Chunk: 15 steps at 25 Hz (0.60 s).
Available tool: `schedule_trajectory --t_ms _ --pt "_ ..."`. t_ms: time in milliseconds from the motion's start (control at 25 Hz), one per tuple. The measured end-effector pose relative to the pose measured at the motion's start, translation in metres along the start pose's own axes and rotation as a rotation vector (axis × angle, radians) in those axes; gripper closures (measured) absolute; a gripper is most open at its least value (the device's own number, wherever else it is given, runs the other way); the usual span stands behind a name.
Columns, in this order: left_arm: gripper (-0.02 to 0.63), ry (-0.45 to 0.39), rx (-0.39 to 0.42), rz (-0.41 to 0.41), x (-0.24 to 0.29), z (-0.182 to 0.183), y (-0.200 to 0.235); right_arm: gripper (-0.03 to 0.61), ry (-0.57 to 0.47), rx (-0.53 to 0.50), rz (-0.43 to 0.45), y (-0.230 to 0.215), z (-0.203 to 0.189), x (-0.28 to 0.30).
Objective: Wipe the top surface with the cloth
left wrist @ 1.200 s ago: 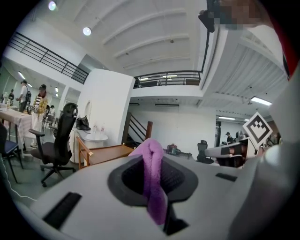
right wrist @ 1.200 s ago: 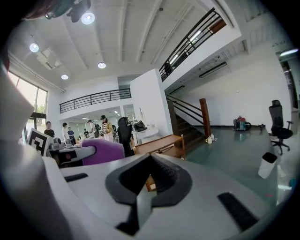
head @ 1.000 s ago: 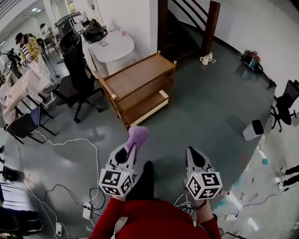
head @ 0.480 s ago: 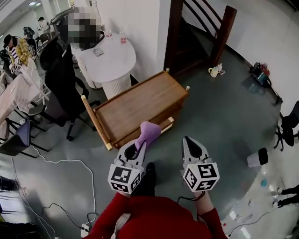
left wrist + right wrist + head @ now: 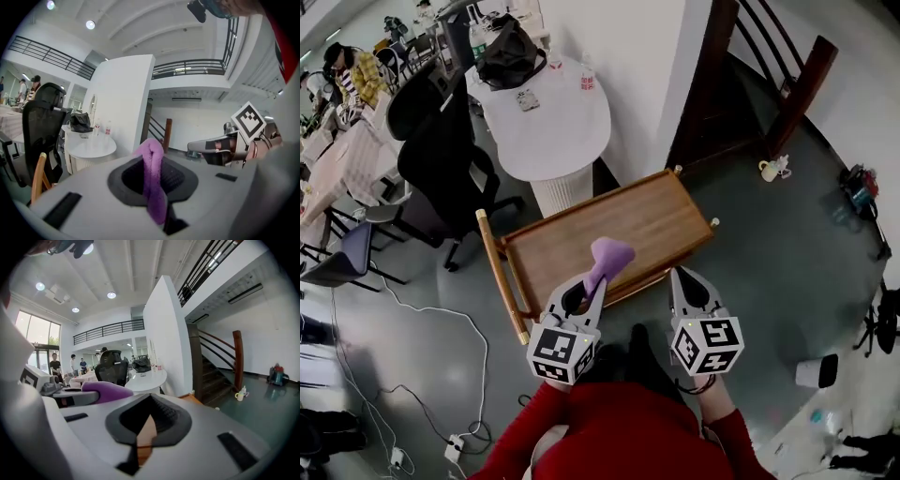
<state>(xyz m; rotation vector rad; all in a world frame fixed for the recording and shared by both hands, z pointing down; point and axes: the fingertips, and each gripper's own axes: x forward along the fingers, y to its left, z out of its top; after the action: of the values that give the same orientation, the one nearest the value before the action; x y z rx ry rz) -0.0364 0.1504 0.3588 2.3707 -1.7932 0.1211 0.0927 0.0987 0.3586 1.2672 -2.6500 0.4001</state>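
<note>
**Left gripper** (image 5: 596,281): jaws are clamping a purple cloth (image 5: 610,253). The cloth is standing up out of the tips in a folded wad. The left gripper view (image 5: 152,165) is showing the cloth (image 5: 153,180) filling the gap between the jaws.

**Right gripper** (image 5: 679,276): jaws are sitting together with nothing between them. In the right gripper view (image 5: 149,403) only a thin sliver of brown wood is showing through the slit.

**Wooden cart** (image 5: 630,223): it is standing on the floor straight ahead of the person, beside a round white table (image 5: 551,127). Its flat top is lying bare. The top's long axis is running from lower left to upper right in the head view, with a handle rail (image 5: 495,272) closing the left end.

**Key relation**: in the head view the cloth is showing over the near long edge of the top, about midway along it. The left gripper is pointing forward across the short way of the top. Whether the cloth is touching the wood cannot be told; the level outlook of the left gripper view suggests it is hanging above. The right gripper is hanging just beside the left, over the near edge towards the right end.

**Judgement**: the wipe is not yet looking under way. The left gripper is the one placed to lower the cloth and sweep along the long axis.
</note>
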Motion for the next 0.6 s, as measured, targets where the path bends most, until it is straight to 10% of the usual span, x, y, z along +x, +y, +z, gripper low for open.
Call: schedule_trajectory --t_ms 320,600 --pt "0.569 0.051 -0.063 0.126 0.058 -0.004 0.018 0.575 0.058 -0.038 0.124 -0.038 0.019 0.065" --pt "0.569 0.059 -0.084 0.06 0.205 0.012 0.018 0.575 0.094 -0.035 0.121 -0.105 0.036 0.103"
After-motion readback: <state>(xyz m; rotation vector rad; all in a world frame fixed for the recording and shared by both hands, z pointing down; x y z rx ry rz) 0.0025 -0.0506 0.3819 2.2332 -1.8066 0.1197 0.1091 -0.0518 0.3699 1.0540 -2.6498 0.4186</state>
